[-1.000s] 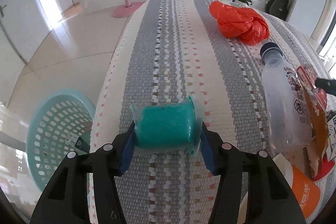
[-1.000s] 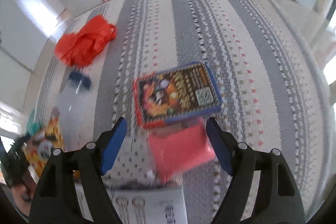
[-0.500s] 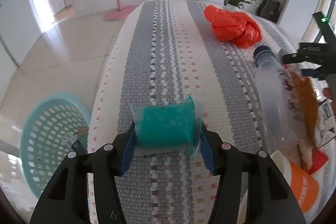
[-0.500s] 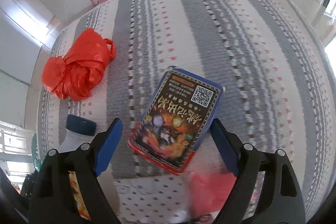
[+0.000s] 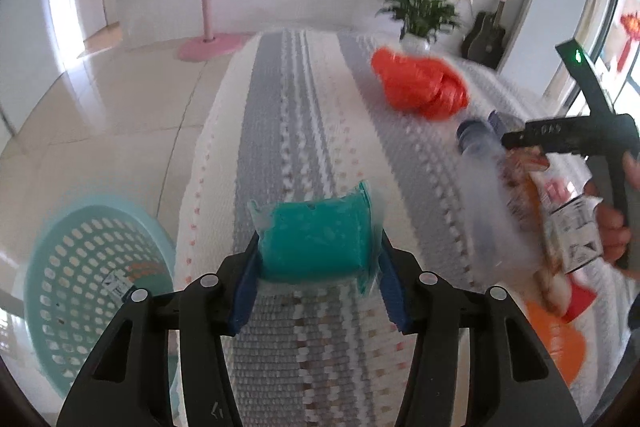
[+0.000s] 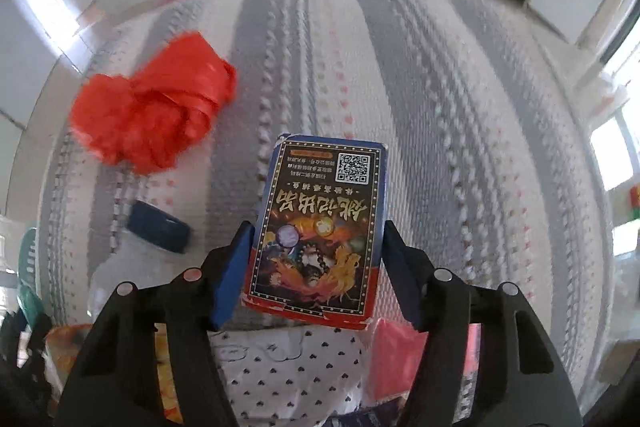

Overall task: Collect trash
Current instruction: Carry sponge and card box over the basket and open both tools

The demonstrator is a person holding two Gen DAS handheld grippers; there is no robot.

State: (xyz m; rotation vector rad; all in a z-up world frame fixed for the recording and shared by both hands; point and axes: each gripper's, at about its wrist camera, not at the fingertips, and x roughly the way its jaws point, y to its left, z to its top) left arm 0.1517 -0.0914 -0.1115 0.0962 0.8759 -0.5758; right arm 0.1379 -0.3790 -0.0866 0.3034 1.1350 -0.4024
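Observation:
My left gripper is shut on a teal packet and holds it above the striped tablecloth, near the table's left edge. A teal basket stands on the floor to the lower left, with a wrapper inside. My right gripper has its jaws around a blue and red printed card box that lies on the cloth; the pads are at or near its sides. The right gripper also shows in the left wrist view.
A crumpled red plastic bag lies at the far left of the cloth. A clear bottle with a dark blue cap lies near it. A heart-print wrapper, a pink packet and an orange wrapper lie close by.
The left gripper kept its hold on the teal packet, lifting slightly. The right gripper swung around and moved in, so the card box now stands lengthwise between its jaws.

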